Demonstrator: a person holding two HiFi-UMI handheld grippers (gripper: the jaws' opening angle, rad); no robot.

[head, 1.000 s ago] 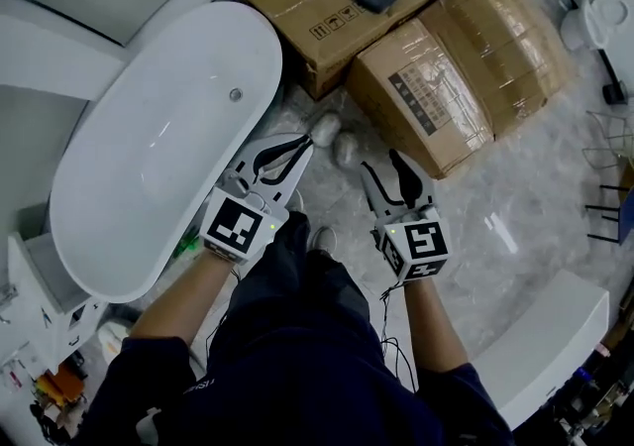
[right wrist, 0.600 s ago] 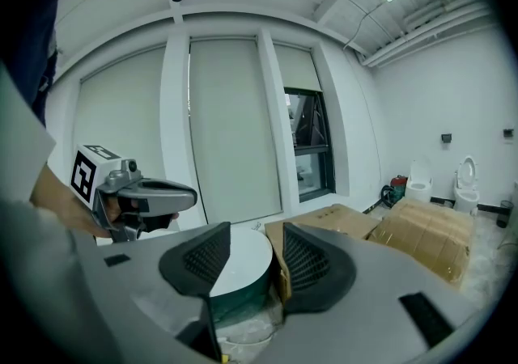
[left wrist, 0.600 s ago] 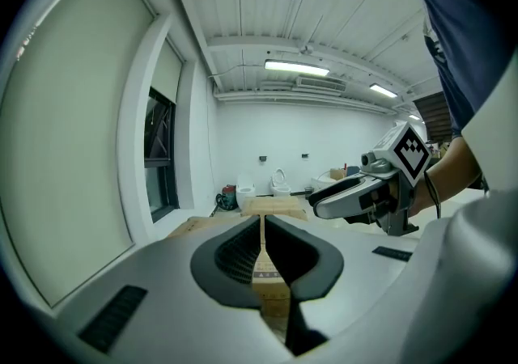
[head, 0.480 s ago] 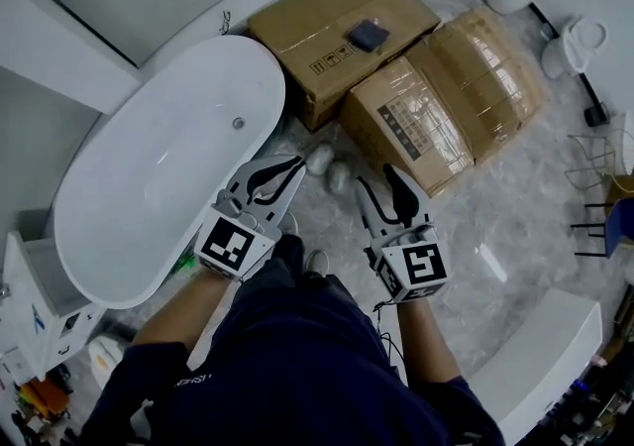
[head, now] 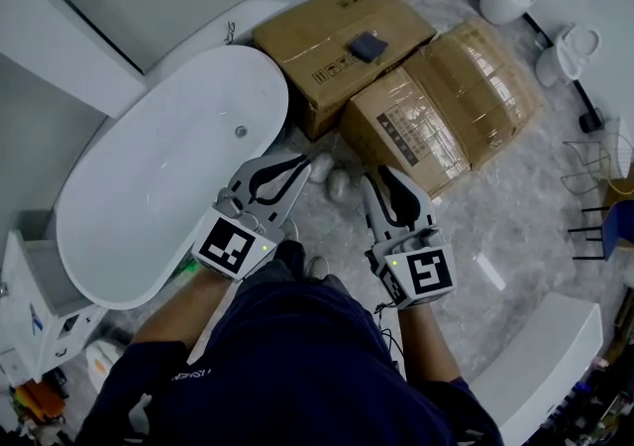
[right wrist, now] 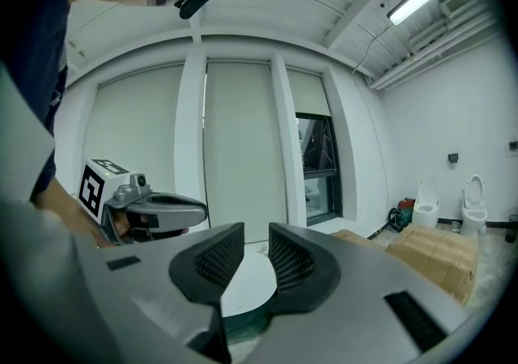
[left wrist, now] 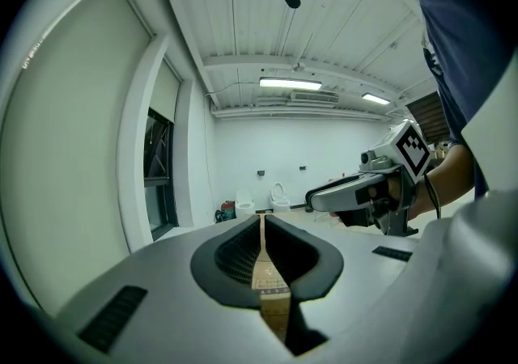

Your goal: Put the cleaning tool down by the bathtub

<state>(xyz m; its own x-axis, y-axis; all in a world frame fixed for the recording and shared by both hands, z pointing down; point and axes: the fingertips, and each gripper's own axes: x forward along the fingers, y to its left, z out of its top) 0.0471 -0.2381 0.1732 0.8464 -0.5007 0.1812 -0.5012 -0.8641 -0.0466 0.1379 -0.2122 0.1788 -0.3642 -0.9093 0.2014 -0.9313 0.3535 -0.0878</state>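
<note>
Bathtub (head: pixel 168 186), boxes (head: pixel 441 107) on seemingly marble floor (head: pixel 525 206)

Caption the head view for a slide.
Person beside a bathtub, left gripper shut, right gripper empty with jaws just closing, above a grey cleaning tool on the floor by cardboard boxes.

the right gripper (right wrist: pixel 256 243), jaws just been closing yet apart and empty, points over the bathtub (right wrist: pixel 247 285).
</note>
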